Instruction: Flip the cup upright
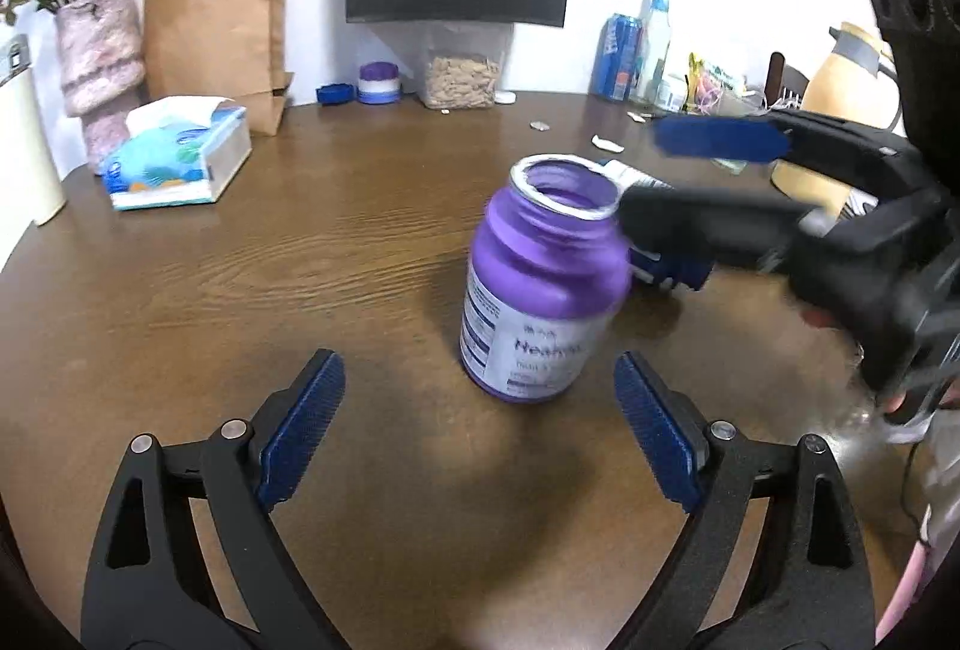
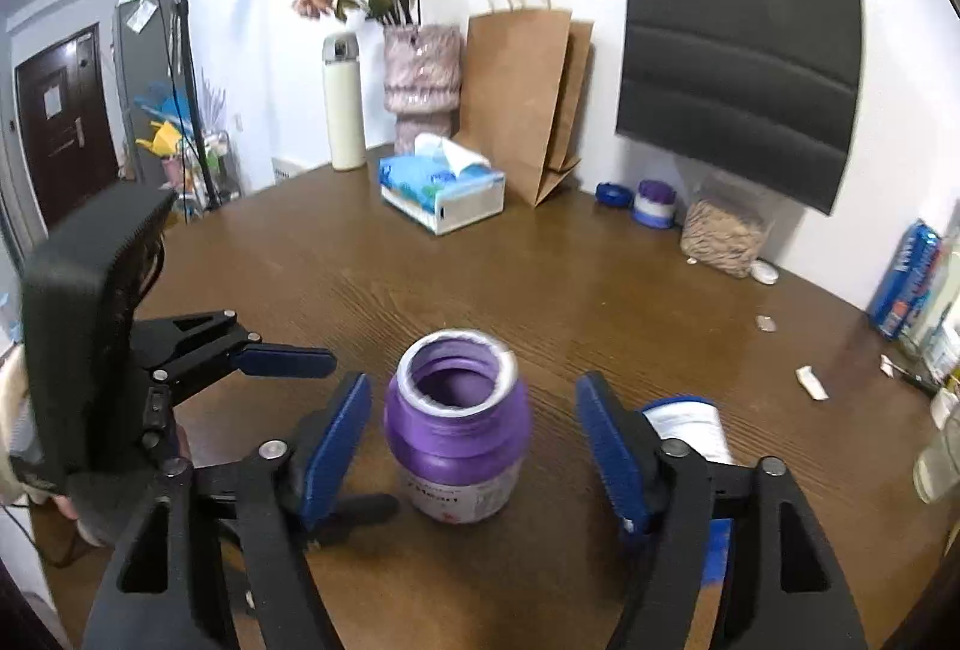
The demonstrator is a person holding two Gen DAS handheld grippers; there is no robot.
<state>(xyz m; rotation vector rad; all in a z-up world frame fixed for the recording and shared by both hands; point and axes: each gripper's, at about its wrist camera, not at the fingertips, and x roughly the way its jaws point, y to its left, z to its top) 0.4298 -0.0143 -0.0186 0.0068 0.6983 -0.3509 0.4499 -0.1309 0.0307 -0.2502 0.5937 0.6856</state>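
Note:
The cup is a purple bottle point(image 1: 540, 284) with a white label. It stands on the brown table point(image 1: 300, 260), open mouth up and slightly blurred. In the right wrist view the bottle point(image 2: 459, 440) sits between the blue pads of my right gripper point(image 2: 474, 380), which is open with a gap on each side. In the left wrist view my right gripper point(image 1: 645, 188) reaches in from the right at neck height. My left gripper point(image 1: 478, 359) is open, its tips just short of the bottle's base. One of its blue pads point(image 2: 288, 359) shows in the right wrist view.
A white container point(image 2: 684, 416) lies behind my right finger. Along the back stand a tissue box point(image 2: 444, 194), a brown paper bag point(image 2: 516, 98), a flower vase point(image 2: 420, 74), a white flask point(image 2: 343, 104), a snack jar point(image 2: 723, 230) and a blue can point(image 2: 906, 278). Paper scraps point(image 2: 810, 383) lie at the right.

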